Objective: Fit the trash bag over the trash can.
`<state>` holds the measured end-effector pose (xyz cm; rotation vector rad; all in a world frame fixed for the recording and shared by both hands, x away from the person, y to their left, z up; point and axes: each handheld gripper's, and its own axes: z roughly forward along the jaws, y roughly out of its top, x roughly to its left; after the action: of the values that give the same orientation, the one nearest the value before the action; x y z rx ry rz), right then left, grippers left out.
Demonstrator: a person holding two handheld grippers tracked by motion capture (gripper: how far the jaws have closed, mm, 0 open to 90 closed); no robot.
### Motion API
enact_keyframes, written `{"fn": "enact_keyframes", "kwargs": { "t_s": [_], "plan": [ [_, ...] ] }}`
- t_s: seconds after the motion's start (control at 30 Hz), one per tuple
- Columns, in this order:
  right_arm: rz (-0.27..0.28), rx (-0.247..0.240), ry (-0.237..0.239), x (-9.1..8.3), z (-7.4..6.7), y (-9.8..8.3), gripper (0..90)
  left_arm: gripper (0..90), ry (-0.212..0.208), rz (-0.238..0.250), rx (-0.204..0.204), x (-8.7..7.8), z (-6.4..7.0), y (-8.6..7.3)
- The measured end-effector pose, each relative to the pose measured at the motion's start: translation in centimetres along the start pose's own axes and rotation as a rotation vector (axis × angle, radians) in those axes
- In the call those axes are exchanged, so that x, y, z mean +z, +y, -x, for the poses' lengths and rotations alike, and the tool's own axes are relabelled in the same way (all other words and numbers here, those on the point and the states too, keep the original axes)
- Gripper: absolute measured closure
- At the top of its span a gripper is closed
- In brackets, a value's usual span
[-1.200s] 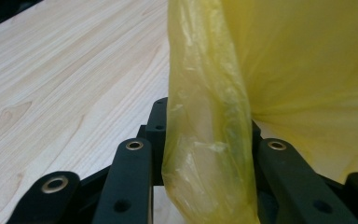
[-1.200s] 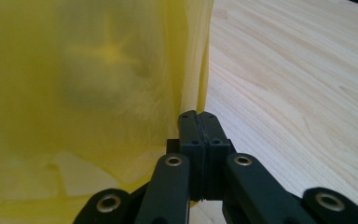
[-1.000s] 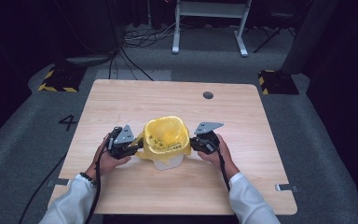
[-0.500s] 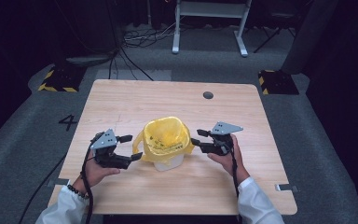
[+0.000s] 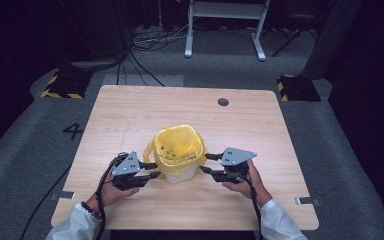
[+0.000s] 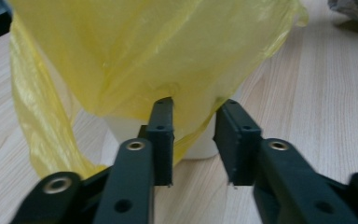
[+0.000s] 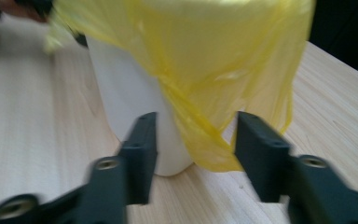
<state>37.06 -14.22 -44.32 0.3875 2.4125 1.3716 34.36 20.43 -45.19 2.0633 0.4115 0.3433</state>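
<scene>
A small white bin (image 5: 181, 175) lined with a yellow plastic bag (image 5: 177, 146) stands on the wooden table (image 5: 130, 115), near its front middle. My left gripper (image 5: 153, 170) points at the bin's left side and my right gripper (image 5: 206, 163) at its right side, each a short way off. In the left gripper view the gripper (image 6: 193, 140) has a gap between its jaws, and the bag's hanging hem (image 6: 144, 56) lies just beyond. In the right gripper view the gripper (image 7: 200, 154) straddles a hanging flap of the bag (image 7: 223, 60) without pressing it, beside the bin (image 7: 121, 84). Both pairs of jaws have just been closing.
A dark round hole (image 5: 223, 102) sits in the table's far right part. Beyond the table are cables and a white frame (image 5: 225, 20) on the grey floor. Yellow-and-black striped blocks (image 5: 62, 85) lie off both far corners.
Both grippers let go of the bag's upper edge and drew outward from the bin. They have since come back in a little, lower down beside the bin.
</scene>
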Motion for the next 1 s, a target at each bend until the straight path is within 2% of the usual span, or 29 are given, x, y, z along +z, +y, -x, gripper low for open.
{"fn": "enact_keyframes", "kwargs": {
  "t_s": [0.03,0.1,0.13,0.17,0.27,0.33,0.4,0.47,0.53,0.57,0.6,0.63,0.73,0.77,0.8,0.9,0.93,0.97,1.0],
  "plan": [
    [0.011,-0.009,-0.008,0.3,-0.2,-0.2,74.5,75.5,0.026,-0.001,0.009,0.5,-0.2,-0.2],
    [0.019,-0.005,0.013,0.8,-0.3,-0.7,84.6,80.7,0.001,0.012,-0.005,0.8,-0.6,-0.4],
    [0.019,-0.005,0.013,0.8,-0.3,-0.7,84.6,85.3,0.001,0.012,-0.005,0.8,-0.6,-0.4],
    [0.002,-0.02,-0.009,1.1,-0.5,-1.0,88.4,89.4,-0.005,0.022,-0.014,1.0,-0.7,-0.5],
    [0.009,-0.007,0.007,1.1,-0.3,-1.1,89.3,90.0,-0.028,-0.001,-0.01,1.3,-0.7,-0.8],
    [0.007,-0.001,0.018,1.2,-0.3,-1.3,89.4,90.0,-0.012,-0.035,0.016,1.5,-0.4,-0.9],
    [-0.002,0.003,0.022,1.4,-0.2,-1.6,89.5,90.0,0.001,-0.048,0.026,1.4,-0.2,-1.0],
    [0.005,0.019,0.025,1.4,-0.1,-1.8,89.2,86.1,0.024,-0.047,0.013,1.3,-0.2,-1.2],
    [0.007,0.026,0.032,1.3,0.0,-1.9,88.9,75.9,0.035,-0.047,0.001,1.0,-0.3,-1.5],
    [0.006,0.028,0.028,1.3,0.1,-1.9,88.4,67.0,0.05,-0.047,-0.015,0.9,-0.3,-1.6],
    [0.009,0.035,0.031,1.3,0.1,-1.9,86.9,55.4,0.049,-0.047,-0.039,0.7,-0.3,-1.7],
    [0.014,0.041,0.035,1.2,0.2,-1.9,84.0,47.6,0.041,-0.04,-0.06,0.4,-0.4,-1.8],
    [0.022,0.052,0.06,0.9,0.4,-2.0,76.4,35.6,0.073,-0.016,-0.082,-0.6,-0.5,-2.0],
    [0.022,0.052,0.06,0.9,0.4,-2.0,76.4,35.5,0.073,-0.016,-0.082,-0.6,-0.5,-2.0],
    [0.034,0.051,0.072,0.6,0.4,-1.9,67.4,35.4,0.096,0.014,-0.11,-1.4,-0.7,-2.1],
    [0.034,0.054,0.079,0.2,0.4,-1.4,50.6,35.1,0.17,0.03,-0.128,-1.8,-1.5,-2.0],
    [0.032,0.057,0.064,0.2,0.3,-1.3,46.5,35.1,0.182,0.033,-0.125,-1.7,-1.9,-2.0],
    [0.032,0.057,0.064,0.2,0.3,-1.3,46.5,35.1,0.182,0.033,-0.125,-1.7,-1.9,-2.0],
    [0.013,0.044,0.018,0.4,0.1,-1.2,37.4,35.4,0.202,0.045,-0.133,-1.4,-2.5,-1.8]
  ]
}}
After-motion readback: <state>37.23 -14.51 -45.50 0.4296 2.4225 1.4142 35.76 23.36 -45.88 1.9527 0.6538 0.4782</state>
